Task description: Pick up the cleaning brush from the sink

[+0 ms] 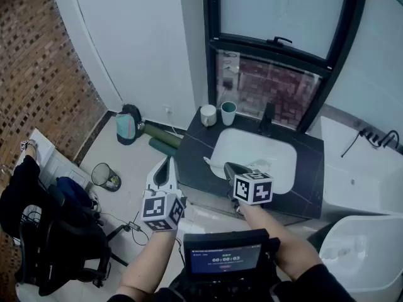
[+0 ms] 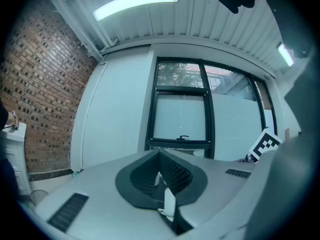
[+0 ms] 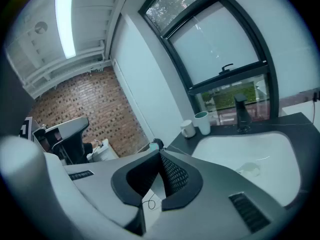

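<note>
A white basin point(image 1: 277, 145) is set in a dark countertop point(image 1: 195, 146) under the window. A small pale object, probably the cleaning brush point(image 3: 248, 169), lies on the basin's floor; in the head view the brush point(image 1: 262, 165) shows just right of my right gripper. A white strip point(image 1: 211, 162) lies at the basin's left rim. My right gripper point(image 1: 230, 168) hangs over the basin's near left edge, tilted down, shut and empty; the right gripper view shows its jaws pressed together. My left gripper point(image 1: 165, 169) is left of the counter, over the floor, level, shut and empty.
A white cup point(image 1: 208, 114) and a green-rimmed cup point(image 1: 228, 112) stand at the counter's back left, a black faucet point(image 1: 267, 118) behind the basin. A white fixture point(image 1: 365, 175) sits on the right. On the floor lie a bin point(image 1: 104, 175), a bag point(image 1: 128, 123) and green rolls point(image 1: 160, 140).
</note>
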Tool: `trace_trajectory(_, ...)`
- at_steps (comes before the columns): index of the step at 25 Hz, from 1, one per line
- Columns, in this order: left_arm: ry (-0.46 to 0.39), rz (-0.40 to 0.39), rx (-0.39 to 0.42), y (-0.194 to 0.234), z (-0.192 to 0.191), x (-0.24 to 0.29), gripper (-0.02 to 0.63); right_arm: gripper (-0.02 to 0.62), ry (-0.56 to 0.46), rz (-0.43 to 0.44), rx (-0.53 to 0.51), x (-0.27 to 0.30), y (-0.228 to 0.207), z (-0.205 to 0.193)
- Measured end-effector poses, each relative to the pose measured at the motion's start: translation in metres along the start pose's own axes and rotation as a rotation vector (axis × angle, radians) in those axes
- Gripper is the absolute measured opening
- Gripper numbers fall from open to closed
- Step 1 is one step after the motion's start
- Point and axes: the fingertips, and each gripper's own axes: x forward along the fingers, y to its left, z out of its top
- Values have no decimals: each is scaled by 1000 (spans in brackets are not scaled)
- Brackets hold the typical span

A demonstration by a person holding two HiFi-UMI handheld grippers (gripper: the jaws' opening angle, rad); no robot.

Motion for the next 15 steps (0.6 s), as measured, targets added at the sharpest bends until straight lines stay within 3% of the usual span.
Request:
trace_trajectory(9,17,-117,5,-90,-2,60,0,3,-85,-125,97,-62,-109,35)
trace_trajectory(15,27,-210,50,-159,1,108,0,3,-107,-183,117,-95,-185,63)
